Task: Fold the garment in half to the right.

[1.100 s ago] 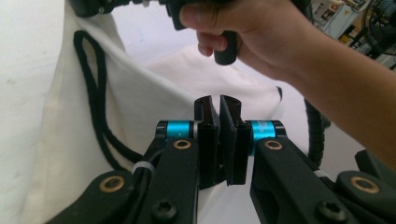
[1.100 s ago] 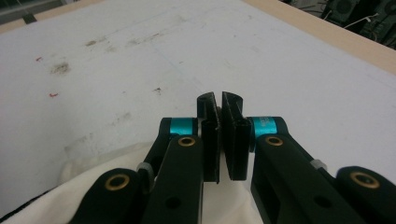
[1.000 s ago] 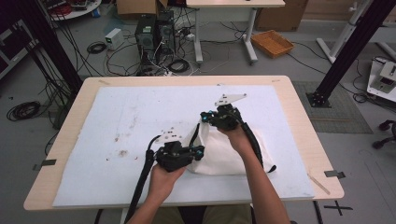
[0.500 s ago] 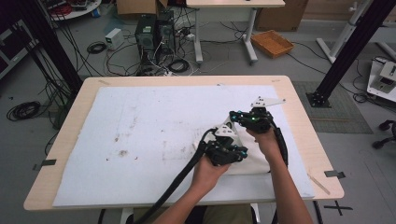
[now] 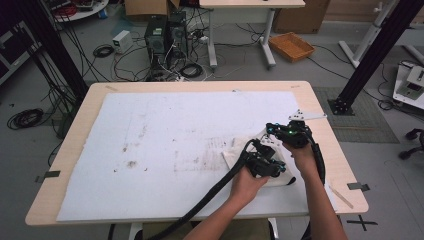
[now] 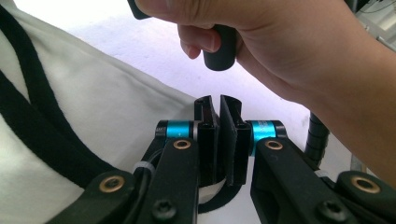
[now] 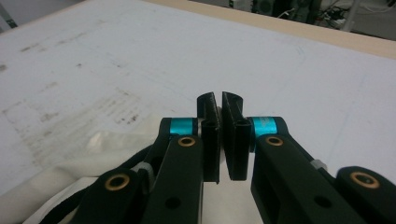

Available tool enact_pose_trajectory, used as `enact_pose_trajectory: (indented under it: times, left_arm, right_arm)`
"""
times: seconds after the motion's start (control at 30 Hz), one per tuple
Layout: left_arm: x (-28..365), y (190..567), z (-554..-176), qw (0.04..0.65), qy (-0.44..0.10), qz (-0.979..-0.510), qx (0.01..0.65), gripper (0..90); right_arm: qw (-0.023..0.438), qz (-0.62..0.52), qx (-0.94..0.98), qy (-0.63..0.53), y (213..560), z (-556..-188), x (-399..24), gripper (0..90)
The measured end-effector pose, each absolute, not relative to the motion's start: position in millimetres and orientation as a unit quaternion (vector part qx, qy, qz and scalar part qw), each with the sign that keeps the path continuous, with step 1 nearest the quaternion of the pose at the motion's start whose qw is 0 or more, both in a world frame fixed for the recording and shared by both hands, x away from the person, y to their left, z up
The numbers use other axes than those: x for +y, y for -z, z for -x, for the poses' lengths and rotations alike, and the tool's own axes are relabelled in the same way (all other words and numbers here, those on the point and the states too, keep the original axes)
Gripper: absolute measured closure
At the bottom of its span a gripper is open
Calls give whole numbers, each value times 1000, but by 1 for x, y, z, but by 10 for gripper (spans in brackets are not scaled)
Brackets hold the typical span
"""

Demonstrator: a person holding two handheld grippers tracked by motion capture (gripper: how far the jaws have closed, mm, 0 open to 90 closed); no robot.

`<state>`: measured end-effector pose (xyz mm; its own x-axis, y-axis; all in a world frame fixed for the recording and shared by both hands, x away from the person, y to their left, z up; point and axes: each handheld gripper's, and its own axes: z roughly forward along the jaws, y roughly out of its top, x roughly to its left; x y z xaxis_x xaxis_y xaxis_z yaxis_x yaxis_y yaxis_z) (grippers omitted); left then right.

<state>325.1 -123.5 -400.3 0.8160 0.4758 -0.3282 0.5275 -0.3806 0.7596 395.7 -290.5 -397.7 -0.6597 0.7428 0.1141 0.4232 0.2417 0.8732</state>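
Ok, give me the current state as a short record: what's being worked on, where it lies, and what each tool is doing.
item: white cloth with black trim
place: on the white mat, near the table's right front part
left tool: shut, jaws pinching the cloth
right tool: shut, at the cloth's far edge, cloth beneath the jaws; grip on it unclear
hands: right hand sits just ahead of the left tool
table: light wood, mat covers most of it

Black left gripper (image 6: 219, 135) and right gripper (image 7: 220, 133): cyan collars, brass rivets, thick black cables, bare forearms.
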Motion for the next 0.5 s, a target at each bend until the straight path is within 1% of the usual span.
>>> enact_pose_trajectory:
  times: [0.1,0.13,0.17,0.2,0.27,0.3,0.33,0.37,0.4,0.47,0.5]
  left_arm:
    - [-131,404,-326,464,29,-832,302,840]
    - [-132,405,-326,465,29,-833,299,823]
    - [-131,405,-326,465,28,-832,301,790]
    - [-130,404,-327,467,27,-831,301,734]
    - [-123,401,-328,479,30,-824,301,668]
    - [-119,399,-328,484,29,-821,301,638]
    - [-113,396,-328,491,26,-817,302,616]
    - [-106,393,-328,497,20,-813,302,593]
    - [-99,389,-328,504,14,-808,304,571]
    - [-80,383,-330,514,-3,-802,306,535]
    - [-71,380,-330,518,-13,-798,309,512]
  right_arm:
    - [174,-384,774,-473,401,-394,-296,866]
    - [178,-386,774,-470,403,-393,-299,866]
    - [177,-391,773,-468,405,-391,-301,865]
    - [180,-395,772,-464,406,-390,-303,861]
    - [185,-410,768,-456,411,-388,-309,815]
    - [189,-419,763,-455,413,-387,-312,811]
    - [192,-425,758,-456,414,-385,-315,774]
    - [195,-432,754,-455,416,-383,-319,707]
    - [199,-437,749,-456,416,-381,-322,669]
    - [202,-446,740,-460,416,-376,-328,620]
    - [202,-448,738,-463,416,-373,-330,610]
